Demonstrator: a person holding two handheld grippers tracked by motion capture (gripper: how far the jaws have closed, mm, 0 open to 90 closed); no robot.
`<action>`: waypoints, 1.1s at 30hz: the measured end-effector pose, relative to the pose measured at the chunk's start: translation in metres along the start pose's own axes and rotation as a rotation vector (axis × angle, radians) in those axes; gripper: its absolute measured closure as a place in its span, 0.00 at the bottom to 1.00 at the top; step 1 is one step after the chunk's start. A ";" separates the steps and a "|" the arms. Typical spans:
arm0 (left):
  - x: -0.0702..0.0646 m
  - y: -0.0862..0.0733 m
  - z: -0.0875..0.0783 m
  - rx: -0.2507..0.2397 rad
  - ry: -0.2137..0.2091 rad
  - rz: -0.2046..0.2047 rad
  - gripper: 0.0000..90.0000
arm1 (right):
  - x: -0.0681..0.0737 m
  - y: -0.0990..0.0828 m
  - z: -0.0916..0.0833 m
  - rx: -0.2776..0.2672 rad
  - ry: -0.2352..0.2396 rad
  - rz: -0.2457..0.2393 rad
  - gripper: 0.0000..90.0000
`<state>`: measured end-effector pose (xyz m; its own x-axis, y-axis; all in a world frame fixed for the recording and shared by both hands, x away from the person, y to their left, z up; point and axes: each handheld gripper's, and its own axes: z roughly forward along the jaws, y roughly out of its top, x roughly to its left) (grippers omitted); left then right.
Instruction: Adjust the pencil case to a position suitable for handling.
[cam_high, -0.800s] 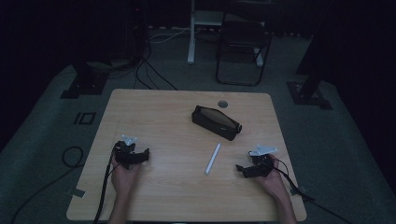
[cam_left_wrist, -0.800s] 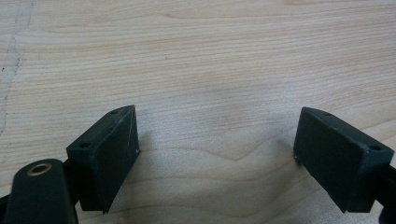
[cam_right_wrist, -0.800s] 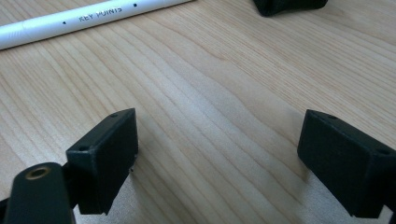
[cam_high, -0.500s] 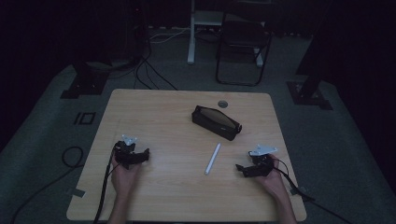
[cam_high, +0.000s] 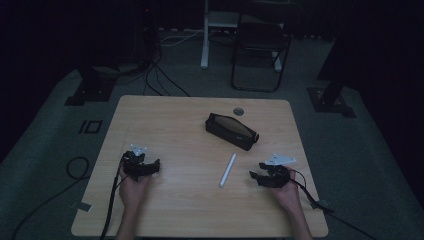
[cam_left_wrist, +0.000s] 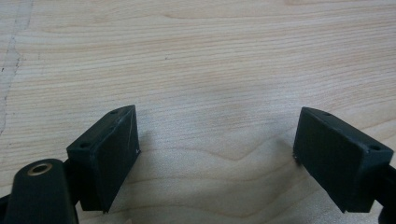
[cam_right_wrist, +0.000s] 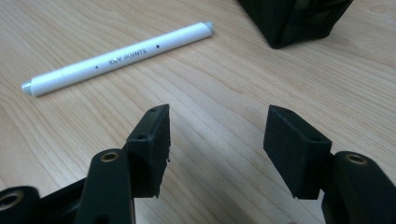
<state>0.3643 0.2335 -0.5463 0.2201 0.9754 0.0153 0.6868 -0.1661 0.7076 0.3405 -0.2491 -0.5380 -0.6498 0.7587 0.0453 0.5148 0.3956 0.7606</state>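
A white pen (cam_high: 228, 170) lies on the wooden table (cam_high: 170, 120), just in front of an open black pouch (cam_high: 231, 131). My right gripper (cam_high: 256, 176) rests on the table to the pen's right, jaws open and empty. In the right gripper view the pen (cam_right_wrist: 116, 58) lies ahead and to the left of the gripper (cam_right_wrist: 217, 140), with a corner of the pouch (cam_right_wrist: 299, 18) beyond. My left gripper (cam_high: 155, 166) sits at the table's left, open with nothing between its jaws; in the left gripper view the gripper (cam_left_wrist: 217, 144) faces bare wood.
A small round grommet (cam_high: 238, 111) is set in the table behind the pouch. A folding chair (cam_high: 260, 45) and stand bases (cam_high: 90, 92) stand on the floor beyond the table. Cables trail from both grippers off the front edge.
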 end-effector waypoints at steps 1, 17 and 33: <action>0.000 0.000 0.000 0.000 0.000 0.000 0.16 | 0.002 0.001 0.000 0.004 -0.008 0.001 0.45; 0.000 0.000 0.000 -0.001 0.000 0.000 0.16 | 0.036 0.023 0.006 -0.008 -0.082 0.007 0.31; 0.000 0.000 0.000 -0.001 0.000 0.000 0.16 | -0.008 0.067 -0.003 -0.132 -0.210 0.090 0.32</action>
<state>0.3643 0.2334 -0.5464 0.2205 0.9753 0.0150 0.6860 -0.1660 0.7084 0.3782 -0.2302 -0.4858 -0.4676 0.8839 -0.0083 0.4793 0.2614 0.8378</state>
